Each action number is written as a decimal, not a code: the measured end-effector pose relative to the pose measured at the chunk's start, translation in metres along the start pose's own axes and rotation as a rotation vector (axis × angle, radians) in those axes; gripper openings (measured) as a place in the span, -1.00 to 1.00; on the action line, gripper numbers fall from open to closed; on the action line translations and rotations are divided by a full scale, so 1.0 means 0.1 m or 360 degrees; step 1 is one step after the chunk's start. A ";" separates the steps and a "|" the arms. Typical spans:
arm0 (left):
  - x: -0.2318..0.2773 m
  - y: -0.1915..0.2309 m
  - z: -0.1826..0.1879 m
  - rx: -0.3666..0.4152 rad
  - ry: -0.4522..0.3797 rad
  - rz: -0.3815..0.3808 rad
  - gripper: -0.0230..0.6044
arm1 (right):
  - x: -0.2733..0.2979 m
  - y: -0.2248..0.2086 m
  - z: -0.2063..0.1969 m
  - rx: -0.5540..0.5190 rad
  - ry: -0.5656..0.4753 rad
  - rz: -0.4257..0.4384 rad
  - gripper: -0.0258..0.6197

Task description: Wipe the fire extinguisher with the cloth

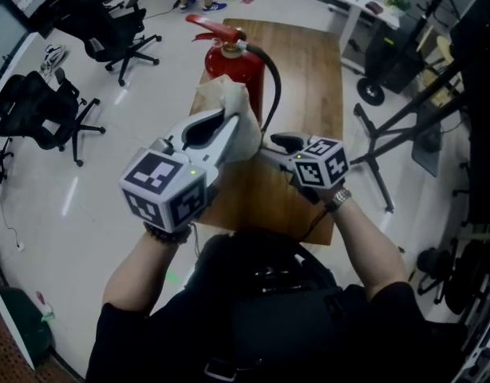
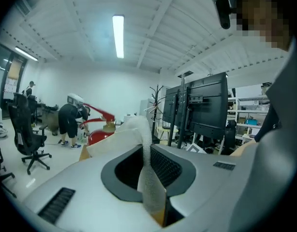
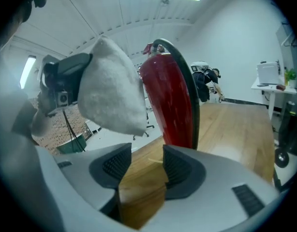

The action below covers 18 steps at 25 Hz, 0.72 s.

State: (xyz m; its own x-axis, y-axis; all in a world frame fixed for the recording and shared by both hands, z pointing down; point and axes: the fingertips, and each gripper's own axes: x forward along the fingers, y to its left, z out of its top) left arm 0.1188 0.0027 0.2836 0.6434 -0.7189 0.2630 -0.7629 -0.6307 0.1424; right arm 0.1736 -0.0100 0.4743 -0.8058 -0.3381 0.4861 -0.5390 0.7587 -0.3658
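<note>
Left tool (image 2: 151, 175) clamps the cloth (image 1: 243, 126) near the fire extinguisher (image 1: 237, 70); right tool (image 3: 141, 170) gapes wide, empty.

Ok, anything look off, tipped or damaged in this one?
Nothing stands out. The fire extinguisher stands upright on the wooden table, its hose hanging down its side. The left gripper is shut on the cloth; the right gripper is open and empty.

Black short-sleeved shirt (image 1: 253, 325); wristwatch (image 1: 338, 199), bead bracelet (image 1: 167, 234); grey-white left claw (image 2: 148, 175), right claw (image 3: 141, 166); black-white marker cubes (image 1: 165, 188).
</note>
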 end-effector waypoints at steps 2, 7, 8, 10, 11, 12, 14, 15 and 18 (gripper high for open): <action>0.04 -0.03 0.16 0.0079 -0.0032 0.0016 -0.78 | -0.05 -0.01 -0.02 0.0008 -0.0007 -0.0021 -0.19; 0.29 -0.01 0.27 0.0201 -0.0005 0.0066 -0.78 | -0.13 -0.04 -0.04 0.0029 -0.0027 -0.0058 -0.19; 0.36 0.01 0.24 0.0214 0.0016 0.0078 -0.78 | -0.14 -0.06 -0.05 0.0032 -0.0028 -0.0063 -0.19; 0.51 0.08 0.13 0.0223 0.0072 0.0100 -0.78 | -0.17 -0.09 -0.08 0.0044 -0.0033 -0.0077 -0.19; 0.57 0.12 0.07 0.0217 0.0103 0.0108 -0.78 | -0.18 -0.12 -0.10 0.0054 -0.0033 -0.0084 -0.19; 0.63 0.15 0.00 0.0209 0.0134 0.0116 -0.78 | -0.19 -0.14 -0.12 0.0064 -0.0034 -0.0091 -0.19; 0.73 0.21 -0.14 0.0194 0.0190 0.0130 -0.78 | -0.21 -0.17 -0.14 0.0079 -0.0036 -0.0101 -0.19; 0.78 0.23 -0.20 0.0191 0.0215 0.0138 -0.78 | -0.21 -0.18 -0.14 0.0085 -0.0037 -0.0104 -0.19; 0.89 0.30 -0.39 0.0180 0.0284 0.0159 -0.78 | -0.21 -0.22 -0.18 0.0102 -0.0032 -0.0108 -0.19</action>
State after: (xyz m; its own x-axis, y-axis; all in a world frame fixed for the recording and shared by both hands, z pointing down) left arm 0.1508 -0.0687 0.3487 0.5362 -0.7227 0.4362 -0.8037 -0.5951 0.0018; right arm 0.2067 -0.0094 0.4866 -0.7715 -0.3991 0.4954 -0.6065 0.6967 -0.3832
